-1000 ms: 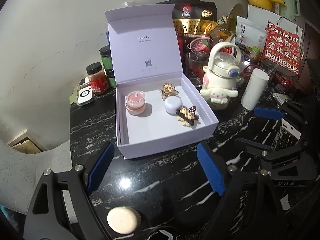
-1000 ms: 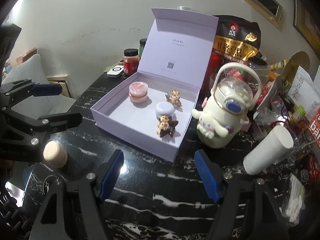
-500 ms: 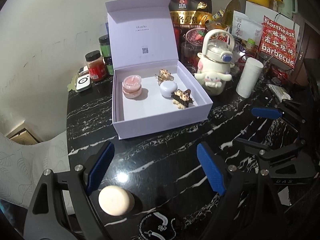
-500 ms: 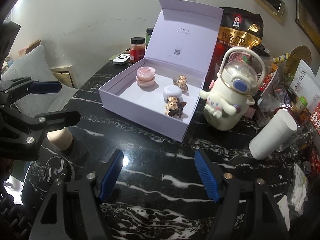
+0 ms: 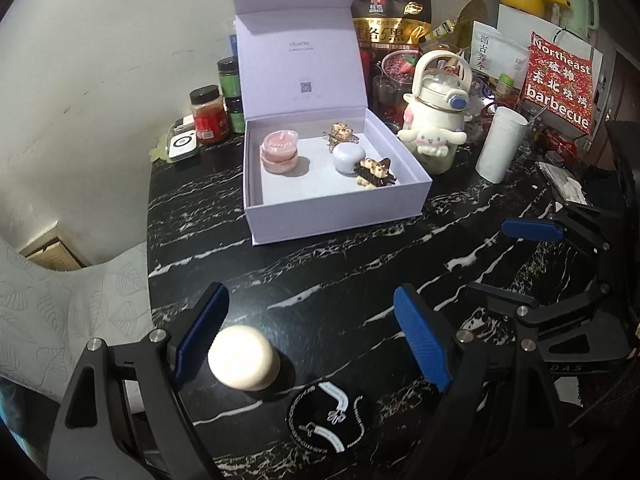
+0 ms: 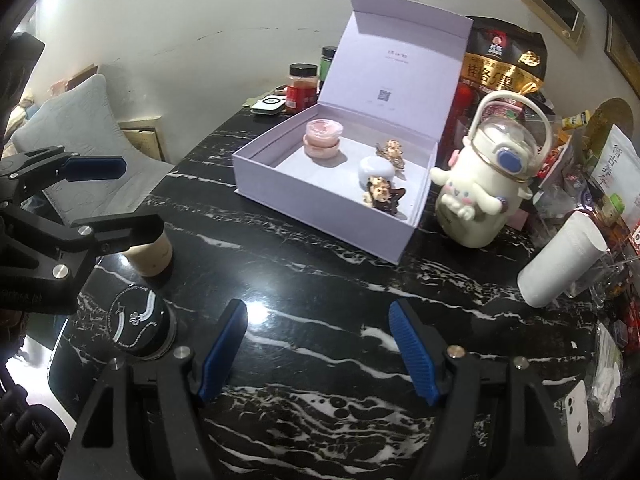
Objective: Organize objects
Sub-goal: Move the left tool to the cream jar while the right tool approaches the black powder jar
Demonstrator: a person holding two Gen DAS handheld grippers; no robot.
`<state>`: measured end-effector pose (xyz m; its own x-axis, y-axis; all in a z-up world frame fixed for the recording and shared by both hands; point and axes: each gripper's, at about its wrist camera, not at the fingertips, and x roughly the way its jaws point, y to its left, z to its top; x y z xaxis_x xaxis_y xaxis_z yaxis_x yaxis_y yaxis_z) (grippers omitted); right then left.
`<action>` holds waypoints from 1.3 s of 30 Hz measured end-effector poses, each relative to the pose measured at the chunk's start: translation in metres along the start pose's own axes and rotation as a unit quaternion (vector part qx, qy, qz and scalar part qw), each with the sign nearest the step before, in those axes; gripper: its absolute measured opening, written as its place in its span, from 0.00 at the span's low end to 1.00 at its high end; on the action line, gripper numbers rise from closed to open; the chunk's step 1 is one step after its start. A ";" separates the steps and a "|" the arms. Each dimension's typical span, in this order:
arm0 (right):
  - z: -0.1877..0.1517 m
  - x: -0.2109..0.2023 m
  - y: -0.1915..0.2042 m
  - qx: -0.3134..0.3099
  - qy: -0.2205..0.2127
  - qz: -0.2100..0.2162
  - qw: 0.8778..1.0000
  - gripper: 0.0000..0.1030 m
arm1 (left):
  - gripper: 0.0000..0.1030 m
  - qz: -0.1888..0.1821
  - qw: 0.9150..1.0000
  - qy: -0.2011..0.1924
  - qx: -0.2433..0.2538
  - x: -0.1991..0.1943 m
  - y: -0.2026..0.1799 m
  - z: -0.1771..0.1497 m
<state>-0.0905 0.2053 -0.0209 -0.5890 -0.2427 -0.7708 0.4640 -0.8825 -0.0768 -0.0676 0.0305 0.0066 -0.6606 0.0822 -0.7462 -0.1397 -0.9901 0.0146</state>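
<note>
In the left wrist view we hold the left gripper (image 5: 308,336) at the bottom of the frame, jaws spread and empty. The cream round case (image 5: 243,357), smooth and domed, sits lower left just beside the left pad. To its right lies a black round compact (image 5: 330,418) with white lettering. At upper centre stands the open lavender box (image 5: 336,216). In the right wrist view our right gripper (image 6: 318,344) also gapes empty.

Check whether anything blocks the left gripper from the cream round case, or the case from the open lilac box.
Nothing visible does. The cream round case sits by the left gripper inner left pad, jaws open. Only bare black table lies between it and the lilac box.
</note>
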 end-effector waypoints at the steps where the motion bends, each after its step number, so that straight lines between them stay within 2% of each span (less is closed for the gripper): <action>1: -0.001 0.000 0.002 -0.001 0.000 0.002 1.000 0.72 | 0.82 0.001 1.000 0.000 -0.002 -0.001 0.002 -0.002; 18: -0.015 0.022 0.058 -0.044 0.018 0.057 0.997 0.72 | 0.82 0.019 0.998 0.013 -0.052 -0.004 0.041 -0.037; 27: -0.021 0.029 0.079 -0.060 0.021 0.089 0.994 0.72 | 0.82 0.013 0.996 0.019 -0.081 0.000 0.058 -0.059; 31: -0.023 0.028 0.087 -0.059 0.024 0.128 0.990 0.72 | 0.82 0.004 0.995 0.024 -0.099 0.002 0.066 -0.068; 39: -0.027 0.038 0.110 -0.080 0.035 0.157 0.984 0.72 | 0.82 0.001 0.992 0.032 -0.120 0.007 0.081 -0.082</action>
<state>-0.0437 0.1103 -0.0756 -0.3556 -0.4607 -0.8132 0.7172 -0.6924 0.0787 -0.0228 -0.0580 -0.0521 -0.6108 0.0808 -0.7877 0.0464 -0.9894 -0.1375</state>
